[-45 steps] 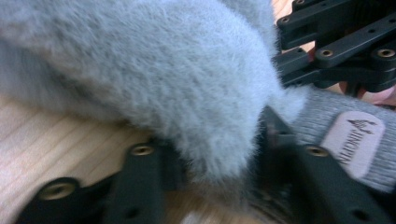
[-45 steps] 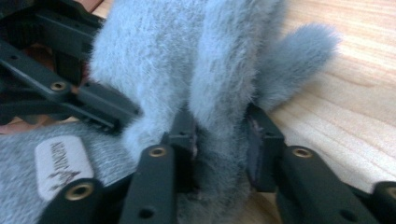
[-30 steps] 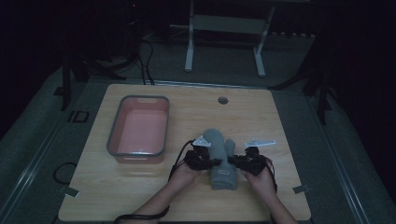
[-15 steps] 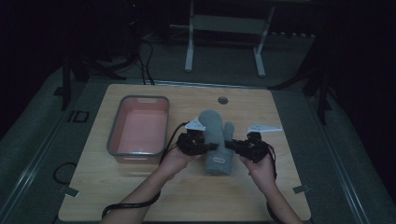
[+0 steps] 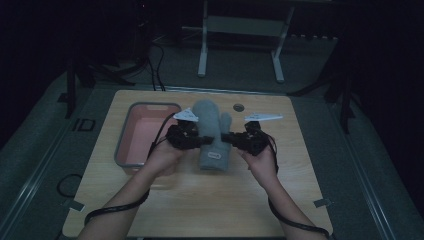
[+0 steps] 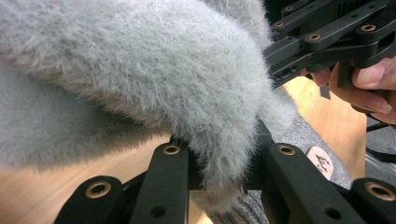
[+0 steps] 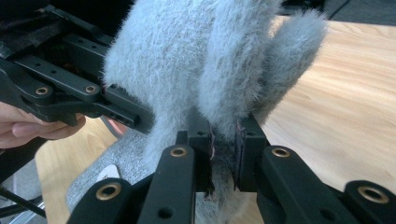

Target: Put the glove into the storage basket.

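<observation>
Dark room, lit wooden table (image 5: 210, 200): you've got the grey mitten (image 5: 209, 131) pinched at both sides, left tool (image 5: 186, 137) and right tool (image 5: 245, 140) clamped on fleece, lifted beside the pink tray (image 5: 131, 150); placement still pending.

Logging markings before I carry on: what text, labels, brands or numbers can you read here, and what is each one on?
"ID": pale letters on the grey floor mat left of the table.
Small oval patch on the grey mitten, near its cuff: it carries a printed mark, too small and blurred to read in the high view and in both gripper views.
Nothing is readable on the pink tray, the left tool or the right tool.
</observation>
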{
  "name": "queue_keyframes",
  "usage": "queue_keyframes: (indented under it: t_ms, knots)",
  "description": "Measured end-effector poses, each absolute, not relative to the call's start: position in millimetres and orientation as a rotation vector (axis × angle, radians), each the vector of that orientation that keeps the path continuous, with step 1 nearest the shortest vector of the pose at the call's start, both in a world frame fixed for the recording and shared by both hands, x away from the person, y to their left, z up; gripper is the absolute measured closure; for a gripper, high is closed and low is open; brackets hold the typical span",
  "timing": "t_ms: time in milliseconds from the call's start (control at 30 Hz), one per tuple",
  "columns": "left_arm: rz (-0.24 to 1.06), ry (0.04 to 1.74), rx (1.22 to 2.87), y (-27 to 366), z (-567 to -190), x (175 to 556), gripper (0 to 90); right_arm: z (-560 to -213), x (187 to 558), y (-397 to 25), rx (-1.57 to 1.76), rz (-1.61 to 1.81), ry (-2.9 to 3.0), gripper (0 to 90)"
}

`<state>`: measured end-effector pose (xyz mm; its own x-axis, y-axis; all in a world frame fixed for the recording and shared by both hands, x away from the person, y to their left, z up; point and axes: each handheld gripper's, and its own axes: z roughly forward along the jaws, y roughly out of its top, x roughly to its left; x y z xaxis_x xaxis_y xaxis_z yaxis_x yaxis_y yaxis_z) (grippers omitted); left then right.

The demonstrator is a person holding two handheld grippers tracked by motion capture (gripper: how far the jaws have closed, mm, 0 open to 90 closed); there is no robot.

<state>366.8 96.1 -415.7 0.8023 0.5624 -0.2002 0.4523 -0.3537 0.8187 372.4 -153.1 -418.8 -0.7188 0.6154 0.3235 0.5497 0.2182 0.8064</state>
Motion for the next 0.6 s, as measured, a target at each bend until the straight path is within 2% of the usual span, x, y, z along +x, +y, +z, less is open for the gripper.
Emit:
queue_keyframes:
  t_ms: [300,600]
  knots:
    - [0.191,0.813,2.005,155,-395,369,77.2,-399,389,-94,1.056,1.571,2.456,80.3]
    - [0.236,0.895,2.033,212,-390,371,77.2,-396,404,-26,0.969,1.553,2.524,80.3]
